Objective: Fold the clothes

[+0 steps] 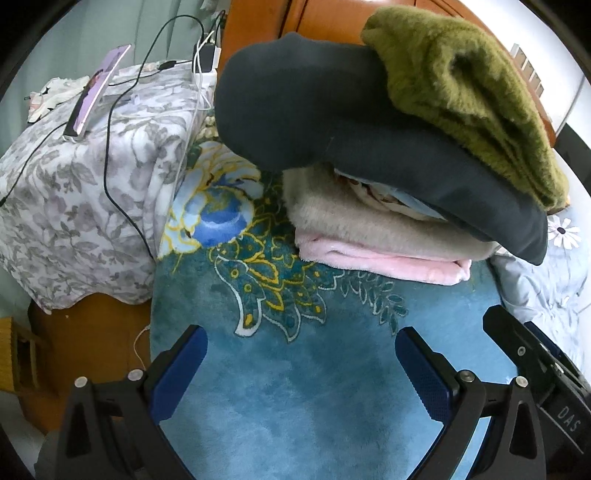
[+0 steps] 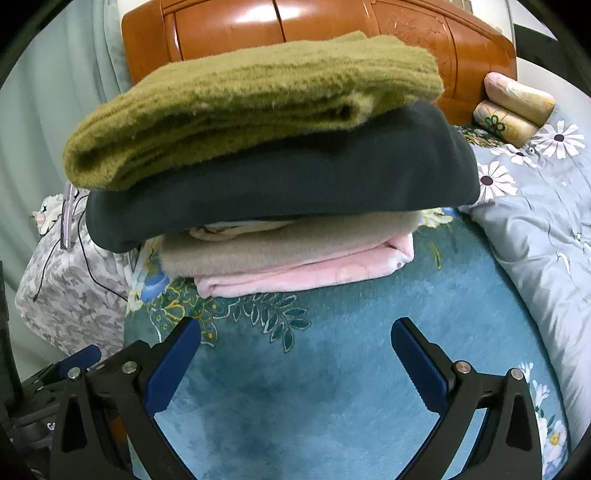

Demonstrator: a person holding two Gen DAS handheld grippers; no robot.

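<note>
Blue pads of the left gripper (image 1: 301, 354) are standing wide apart at the bottom of the frame, holding nothing; the right gripper (image 2: 295, 345) is likewise spread and empty in its own view, with its dark body also showing at the lower right edge of the left view; both are hovering over the teal blanket (image 1: 295, 406), which is lying bare between the pads; the clothes are sitting in a stack (image 2: 273, 177) across the middle of the right view: a green sweater (image 2: 251, 107) on top, a dark garment (image 2: 288, 177) under it, then a beige layer (image 2: 280, 240) and a pink one (image 2: 306, 273) at the bottom, with a thin pale piece tucked between the dark and the beige; every piece in sight looks folded, so the step in hand is probably tidying or finishing; the dark garment is overhanging the beige layer on both sides, so any squaring should come from both ends at once, low and gently, or the sweater may slide; open room is lying in the lower half of both frames; at left a grey floral cover (image 1: 85, 177) carries a phone (image 1: 99, 92) and cables (image 1: 118, 155), which are best avoided; at right a daisy quilt (image 2: 535, 221) is bounding the blanket; a wooden headboard (image 2: 295, 29) is closing the top.
</note>
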